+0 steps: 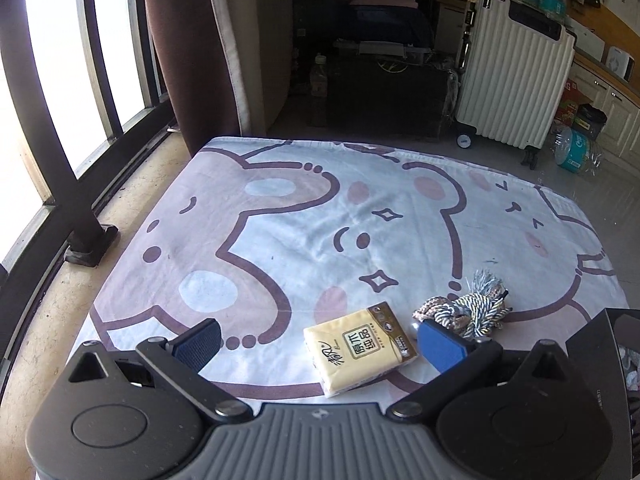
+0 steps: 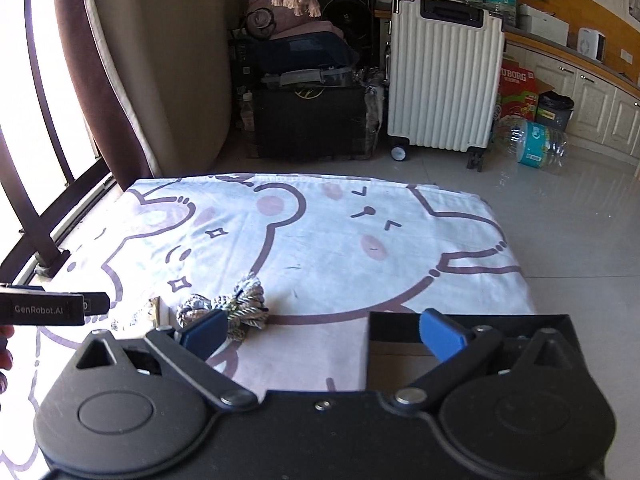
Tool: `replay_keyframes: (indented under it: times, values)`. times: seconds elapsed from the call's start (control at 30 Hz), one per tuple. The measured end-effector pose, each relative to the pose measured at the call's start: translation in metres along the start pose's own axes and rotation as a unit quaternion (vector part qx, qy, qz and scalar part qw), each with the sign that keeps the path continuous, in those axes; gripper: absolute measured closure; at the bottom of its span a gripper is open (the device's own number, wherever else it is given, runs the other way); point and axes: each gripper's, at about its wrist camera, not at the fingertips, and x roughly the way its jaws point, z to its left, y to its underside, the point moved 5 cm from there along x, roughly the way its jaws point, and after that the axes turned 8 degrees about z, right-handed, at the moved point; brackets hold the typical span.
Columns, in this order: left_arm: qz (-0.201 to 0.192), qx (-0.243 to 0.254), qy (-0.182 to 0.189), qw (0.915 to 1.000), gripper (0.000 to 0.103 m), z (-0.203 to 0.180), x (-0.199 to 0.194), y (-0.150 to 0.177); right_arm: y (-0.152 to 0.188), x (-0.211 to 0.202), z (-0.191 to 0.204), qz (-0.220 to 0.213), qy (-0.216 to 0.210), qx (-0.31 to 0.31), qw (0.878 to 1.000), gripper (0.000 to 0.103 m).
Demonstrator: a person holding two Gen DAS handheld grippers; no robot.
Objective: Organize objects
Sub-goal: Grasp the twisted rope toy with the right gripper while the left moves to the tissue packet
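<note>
A yellow tissue pack (image 1: 360,347) lies on the cartoon-print sheet (image 1: 280,216), between the fingers of my open left gripper (image 1: 320,344), nearer the right finger. A knotted striped rope (image 1: 466,308) lies just beyond that right fingertip; it also shows in the right wrist view (image 2: 236,306), by the left fingertip of my open right gripper (image 2: 322,334). A black open box (image 2: 472,344) sits under the right gripper's right finger; its corner shows in the left wrist view (image 1: 608,344). Both grippers are empty. The tissue pack (image 2: 154,312) is mostly hidden in the right wrist view.
The sheet covers a low platform beside a window railing (image 1: 80,184) on the left. Beyond it stand a white suitcase (image 2: 444,80), a dark crate (image 2: 312,124), a brown curtain (image 1: 184,48) and water bottles (image 2: 536,144) on a tiled floor. The left gripper's body (image 2: 52,309) shows at far left.
</note>
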Motion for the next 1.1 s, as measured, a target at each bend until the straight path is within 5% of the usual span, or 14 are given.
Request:
replay_keyframes:
  times: [0.43,0.7,1.1]
  values:
    - [-0.02,-0.056,0.035,0.9976,0.0,0.021,0.034,-0.019,-0.03,0.014,0.019,-0.02,-0.027,0.015,0.999,0.0]
    - [-0.014,-0.043,0.053,0.9976,0.0,0.013,0.067,-0.022,-0.055,0.034,0.038,-0.008,-0.029,-0.002,1.0,0.0]
    - [0.027,-0.021,0.189,0.9814,0.0,0.016,0.084,-0.006,-0.06,0.081,0.064,0.047,-0.078,0.035,0.995,0.0]
